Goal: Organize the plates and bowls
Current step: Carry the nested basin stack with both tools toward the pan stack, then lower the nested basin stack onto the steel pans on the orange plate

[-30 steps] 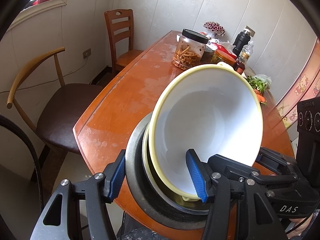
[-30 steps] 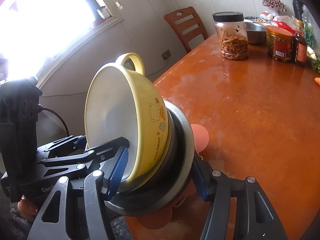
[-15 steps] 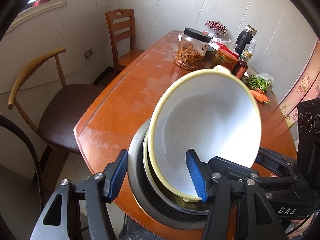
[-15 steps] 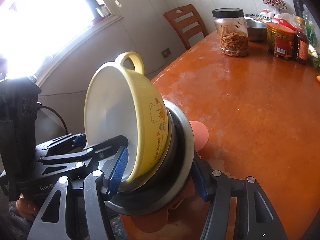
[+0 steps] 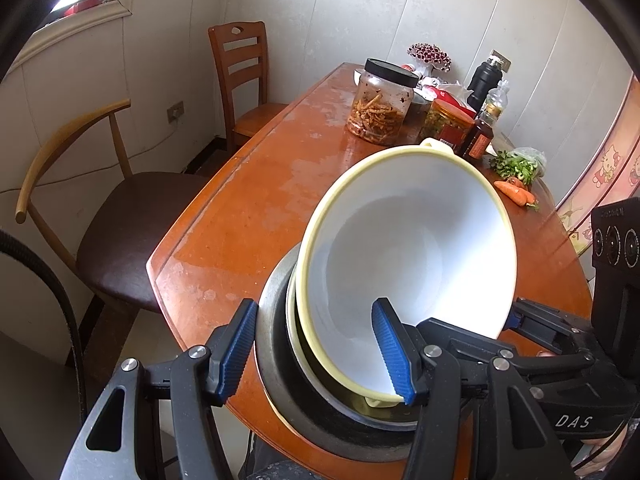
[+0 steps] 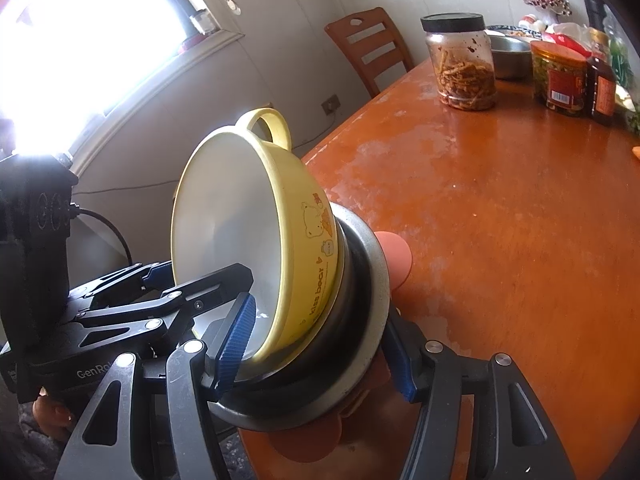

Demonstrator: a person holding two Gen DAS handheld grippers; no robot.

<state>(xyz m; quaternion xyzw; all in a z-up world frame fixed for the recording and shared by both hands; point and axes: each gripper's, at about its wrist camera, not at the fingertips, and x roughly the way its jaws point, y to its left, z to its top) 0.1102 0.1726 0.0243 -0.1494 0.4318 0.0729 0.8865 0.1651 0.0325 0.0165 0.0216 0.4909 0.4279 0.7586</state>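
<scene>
Left fingers (image 5: 316,356): I had them clenched on the stacked bowls' rims.
Right fingers (image 6: 320,356): likewise.
Yellow bowl (image 6: 304,256): tilted inside the steel bowl (image 6: 360,344).
Bench (image 6: 520,240): beneath.

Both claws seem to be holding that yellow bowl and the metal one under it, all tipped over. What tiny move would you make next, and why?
Probably tip the stack back toward level. The yellow bowl stands nearly on edge inside the metal bowl, with the left gripper and right gripper each clamping both rims. The stack hangs at the table's edge, above an orange mat, so levelling should keep the bowls nested.
</scene>
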